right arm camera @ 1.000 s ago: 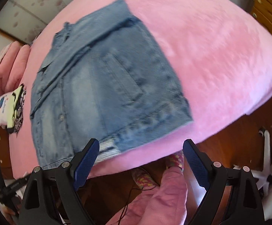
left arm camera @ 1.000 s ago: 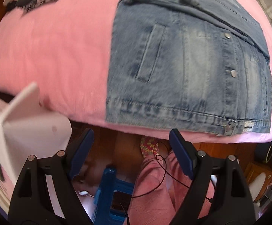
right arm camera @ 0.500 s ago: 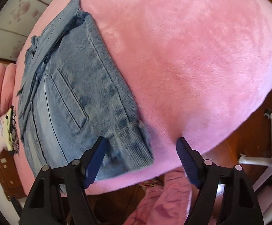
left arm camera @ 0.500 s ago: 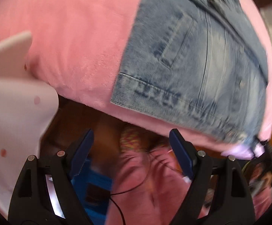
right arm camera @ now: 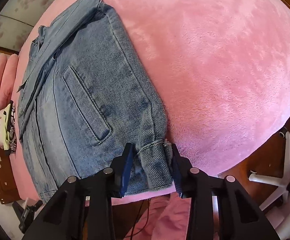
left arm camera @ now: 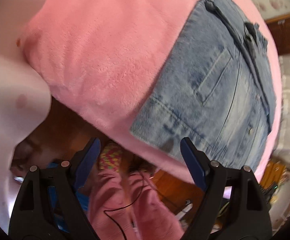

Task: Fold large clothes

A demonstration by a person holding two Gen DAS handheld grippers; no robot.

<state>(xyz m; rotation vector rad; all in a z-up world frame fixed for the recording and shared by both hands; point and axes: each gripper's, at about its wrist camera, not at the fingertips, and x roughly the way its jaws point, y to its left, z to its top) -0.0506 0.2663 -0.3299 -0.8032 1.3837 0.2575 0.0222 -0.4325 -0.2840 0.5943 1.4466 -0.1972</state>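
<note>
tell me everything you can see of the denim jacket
The denim jacket is faded blue, with stitched seams, a slanted welt pocket, metal snap buttons and a banded hem. It lies flat, already folded into a narrow panel, on the pink plush blanket, hem toward the near edge. The right gripper straddles its near hem corner, jaws closing, the fabric bunching between them. The left gripper hangs open near the other hem corner, not touching it.
</note>
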